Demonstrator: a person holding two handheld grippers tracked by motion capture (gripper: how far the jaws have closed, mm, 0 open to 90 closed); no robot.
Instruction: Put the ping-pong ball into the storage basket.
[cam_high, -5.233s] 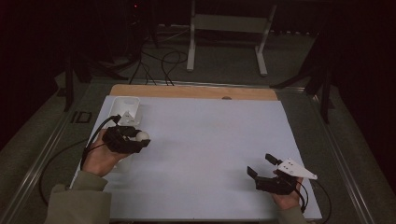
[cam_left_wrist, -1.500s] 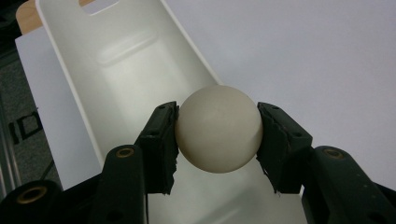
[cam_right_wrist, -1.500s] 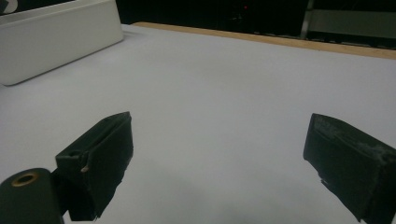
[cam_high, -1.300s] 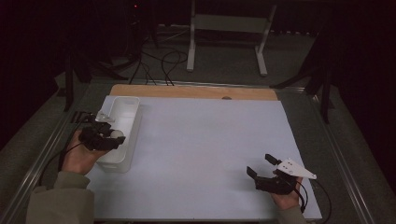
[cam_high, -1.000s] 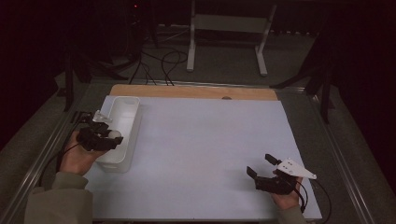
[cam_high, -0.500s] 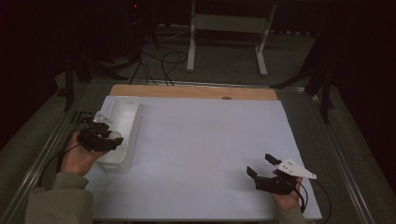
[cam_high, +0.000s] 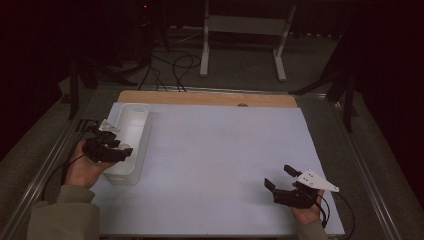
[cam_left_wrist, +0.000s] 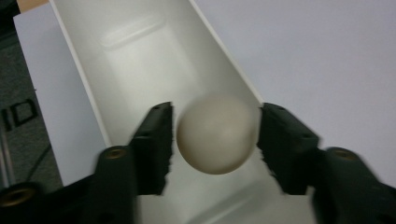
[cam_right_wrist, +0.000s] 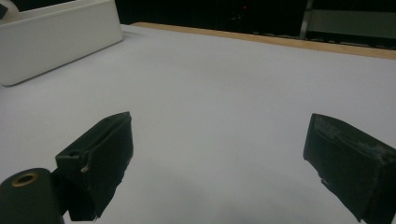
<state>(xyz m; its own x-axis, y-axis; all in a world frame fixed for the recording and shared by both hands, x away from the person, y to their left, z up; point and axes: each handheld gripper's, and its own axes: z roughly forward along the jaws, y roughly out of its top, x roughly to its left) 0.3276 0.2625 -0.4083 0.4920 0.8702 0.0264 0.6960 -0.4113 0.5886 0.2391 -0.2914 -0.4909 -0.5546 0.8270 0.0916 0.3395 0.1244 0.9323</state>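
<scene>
An off-white ball (cam_left_wrist: 217, 135) hangs, blurred, between the jaws of my left gripper (cam_left_wrist: 217, 108) above the near end of a long white tray (cam_left_wrist: 79, 70). The jaws have just been opening, and a thin gap shows between the left pad and the ball. In the high view the left gripper (cam_high: 122, 154) is held over the near end of the tray (cam_high: 135, 107) at the left of the table. My right gripper (cam_high: 277, 176) rests at the near right of the white sheet (cam_high: 215, 150), open with nothing between its jaws (cam_right_wrist: 219, 123).
A wooden strip (cam_high: 200, 97) runs along the sheet's far edge. A metal rail (cam_high: 45, 170) borders the table's left side. Behind the table stand a white frame (cam_high: 240, 30) and loose cables (cam_high: 170, 62) on the floor.
Since five seconds ago the left hand has moved left with the ball to the tray's near end. Over the last second neither hand has shifted.
</scene>
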